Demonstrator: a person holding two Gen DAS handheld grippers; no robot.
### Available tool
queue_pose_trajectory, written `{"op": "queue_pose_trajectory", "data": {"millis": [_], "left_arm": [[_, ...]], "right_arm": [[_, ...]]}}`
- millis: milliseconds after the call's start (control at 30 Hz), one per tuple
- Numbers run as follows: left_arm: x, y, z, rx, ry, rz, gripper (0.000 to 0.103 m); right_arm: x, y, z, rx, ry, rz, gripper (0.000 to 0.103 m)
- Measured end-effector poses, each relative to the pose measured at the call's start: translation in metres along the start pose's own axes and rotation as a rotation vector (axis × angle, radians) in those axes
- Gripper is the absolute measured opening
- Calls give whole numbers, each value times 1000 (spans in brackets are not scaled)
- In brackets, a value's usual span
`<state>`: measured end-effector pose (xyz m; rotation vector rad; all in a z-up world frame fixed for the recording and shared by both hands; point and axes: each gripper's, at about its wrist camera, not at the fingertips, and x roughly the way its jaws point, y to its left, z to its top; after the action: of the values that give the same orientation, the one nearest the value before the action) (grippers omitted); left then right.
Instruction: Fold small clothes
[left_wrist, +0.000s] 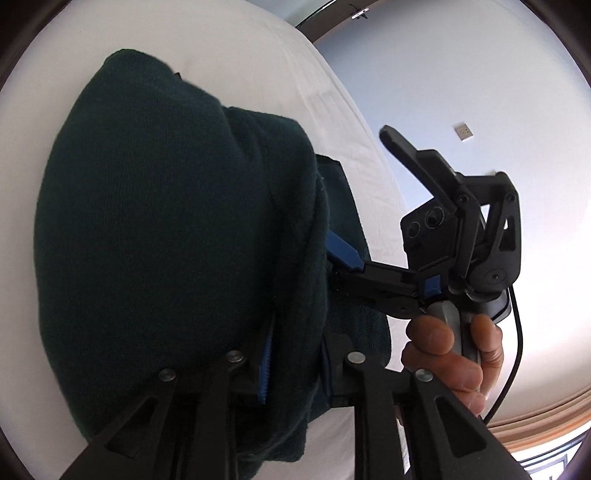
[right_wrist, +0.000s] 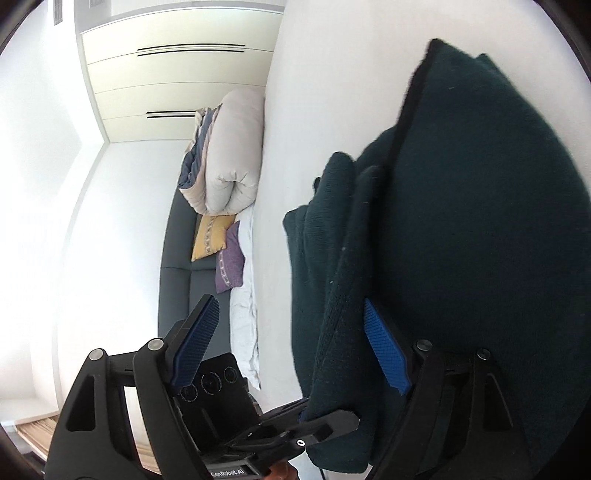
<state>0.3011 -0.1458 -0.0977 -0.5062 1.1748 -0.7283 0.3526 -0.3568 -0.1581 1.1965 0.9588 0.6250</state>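
A dark green knit garment lies folded in layers on a white bed sheet; it also fills the right of the right wrist view. My left gripper has garment folds between and over its fingers; its blue pad shows, and how far the jaws stand apart is hidden. My right gripper is open, with one blue pad against the garment's edge and the other finger free in the air. The right gripper also shows in the left wrist view, held by a hand.
The bed sheet runs under the garment. A rolled duvet, a yellow cushion and a purple cushion lie at the bed's far end against a grey headboard. White wardrobe doors stand behind.
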Motion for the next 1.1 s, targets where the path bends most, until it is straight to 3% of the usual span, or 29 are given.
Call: {"op": "queue_pose_trajectory", "data": {"millis": [33,67,100,200,300,400,567,667,700,733,967,1100], "left_arm": [[-5,-3,-4,9,-13,-30,41],[-12,-7,-8,24,-23,-61,60],[-21,-11,-11,40,-34,-74,72],[-55,-16,-23,98,-91,-113,85],[-85,1,-32,122,-161,-40,85],[-95,32,-34,51,-174,-27,84],[-99,47,-37,36,-193,-10,83],[-96,44,-37,57,-191,2,83],[-91,40,-34,58,-192,9,83],[-80,29,-30,53,-192,11,83],[-76,11,-27,88,-186,14,83],[-63,-6,-28,117,-162,8,83]], "right_arm": [[-1,-3,1,2,0,4,78],[-3,-4,3,0,4,7,78],[0,-3,6,-5,8,1,78],[2,0,10,-30,23,-39,78],[9,9,8,-85,55,-117,78],[16,22,1,-169,93,-239,72],[44,37,-12,-270,144,-412,50],[47,39,-10,-260,136,-425,46],[48,40,-10,-281,128,-457,27],[35,36,-16,-310,124,-497,18],[6,57,-15,-401,52,-511,12],[-20,54,0,-386,20,-535,12]]}}
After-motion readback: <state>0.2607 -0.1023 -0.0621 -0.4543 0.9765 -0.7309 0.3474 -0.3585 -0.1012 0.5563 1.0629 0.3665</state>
